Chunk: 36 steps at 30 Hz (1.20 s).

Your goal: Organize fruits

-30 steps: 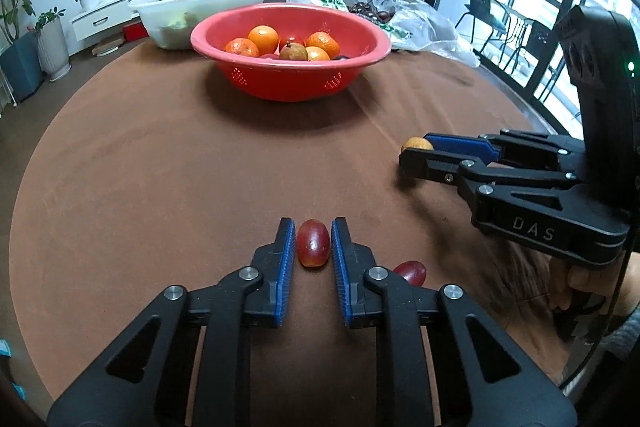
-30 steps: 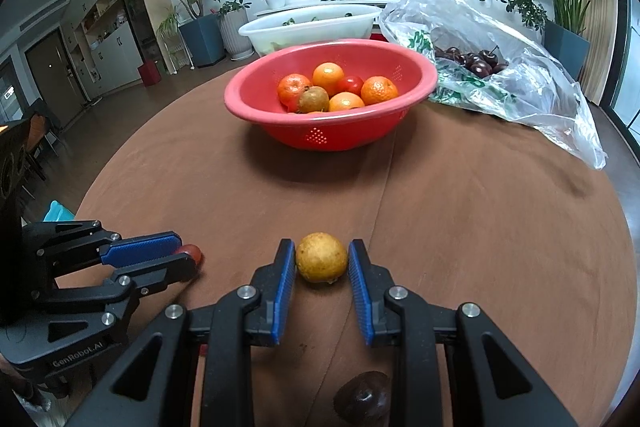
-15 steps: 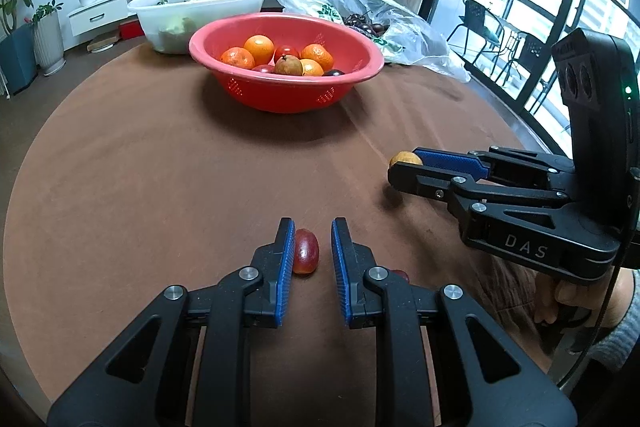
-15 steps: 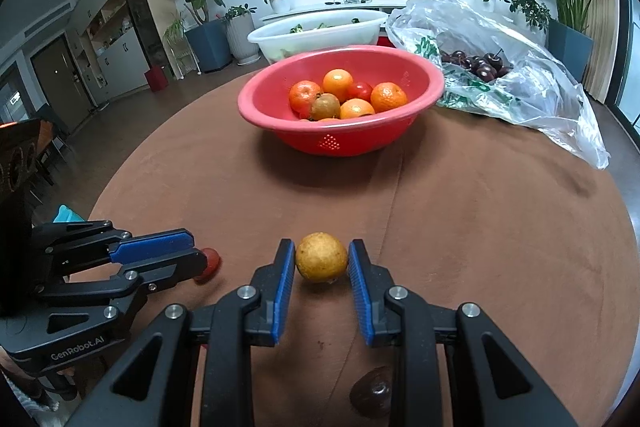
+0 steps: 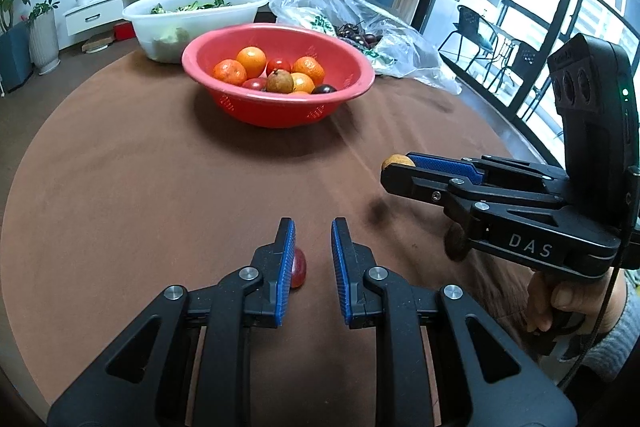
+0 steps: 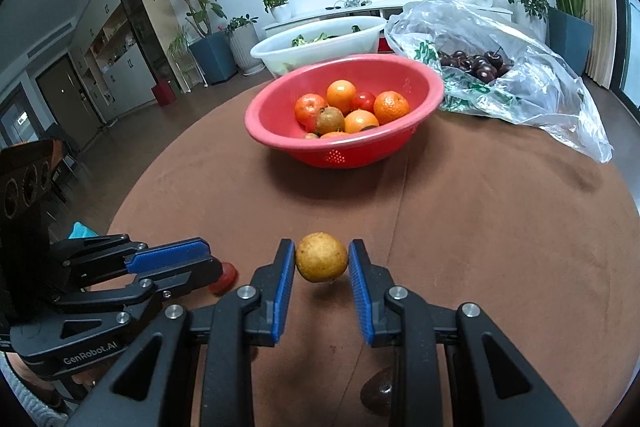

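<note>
A red basket [image 5: 224, 98] [image 6: 280, 143] with oranges, tomatoes and a brown pear stands mid-table. My right gripper [image 6: 322, 259] is shut on a yellow-brown round fruit [image 6: 321, 257], held above the brown tablecloth; the fruit's tip shows in the left wrist view [image 5: 397, 161]. My left gripper [image 5: 313, 241] is open above the cloth. A small red fruit [image 5: 298, 267] lies on the cloth below it, against the left finger; it also shows in the right wrist view [image 6: 224, 277].
A white tub of greens [image 5: 192, 17] and a clear plastic bag of dark cherries [image 6: 500, 79] sit behind the basket. A dark fruit [image 6: 378, 391] lies on the cloth under my right gripper. The round table's edge curves close on both sides.
My left gripper rose and drew back, leaving the red fruit on the cloth, now low beside the left finger. My right gripper lifted the yellow-brown fruit off the cloth.
</note>
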{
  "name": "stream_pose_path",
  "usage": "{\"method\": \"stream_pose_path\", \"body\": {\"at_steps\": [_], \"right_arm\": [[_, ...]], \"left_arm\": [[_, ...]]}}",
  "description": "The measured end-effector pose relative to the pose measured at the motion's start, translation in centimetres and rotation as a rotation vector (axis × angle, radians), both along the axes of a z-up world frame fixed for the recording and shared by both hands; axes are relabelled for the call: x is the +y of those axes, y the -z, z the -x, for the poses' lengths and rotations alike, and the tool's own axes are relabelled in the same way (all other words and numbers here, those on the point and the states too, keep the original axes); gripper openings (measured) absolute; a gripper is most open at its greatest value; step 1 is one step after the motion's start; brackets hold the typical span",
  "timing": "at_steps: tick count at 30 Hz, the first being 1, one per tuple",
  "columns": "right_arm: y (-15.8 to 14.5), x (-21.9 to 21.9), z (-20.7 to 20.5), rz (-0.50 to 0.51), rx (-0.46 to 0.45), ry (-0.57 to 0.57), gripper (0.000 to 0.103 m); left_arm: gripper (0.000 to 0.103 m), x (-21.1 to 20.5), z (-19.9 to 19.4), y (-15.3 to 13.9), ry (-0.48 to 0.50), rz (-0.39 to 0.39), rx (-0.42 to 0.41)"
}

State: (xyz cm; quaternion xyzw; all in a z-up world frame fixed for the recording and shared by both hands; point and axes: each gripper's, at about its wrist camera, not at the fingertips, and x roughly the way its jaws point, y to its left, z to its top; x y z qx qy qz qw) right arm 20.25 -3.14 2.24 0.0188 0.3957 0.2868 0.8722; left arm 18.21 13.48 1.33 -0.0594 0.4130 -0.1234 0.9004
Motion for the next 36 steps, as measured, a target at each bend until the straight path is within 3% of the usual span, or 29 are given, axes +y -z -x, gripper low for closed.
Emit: {"method": "stream_pose_path", "body": {"at_steps": [9, 17, 29, 36], "right_arm": [[-1.9, -0.4, -0.7, -0.034, -0.023, 0.012, 0.030], [-4.1, -0.1, -3.2, -0.042, -0.063, 0.018, 0.030], [-4.5, 2.1, -9.5, -0.014, -0.072, 0.021, 0.030], [-3.1, 3.4, -12.4, 0.037, -0.063, 0.032, 0.031]], "left_arm": [[0.017, 0.4, -1.1, -1.9, 0.005, 0.035, -0.021], [0.017, 1.5, -5.0, -3.5, -0.008, 0.037, -0.037], [0.018, 3.1, -12.5, -3.6, -0.022, 0.011, -0.040], [0.018, 3.0, -15.5, -2.4, -0.026, -0.038, -0.039]]}}
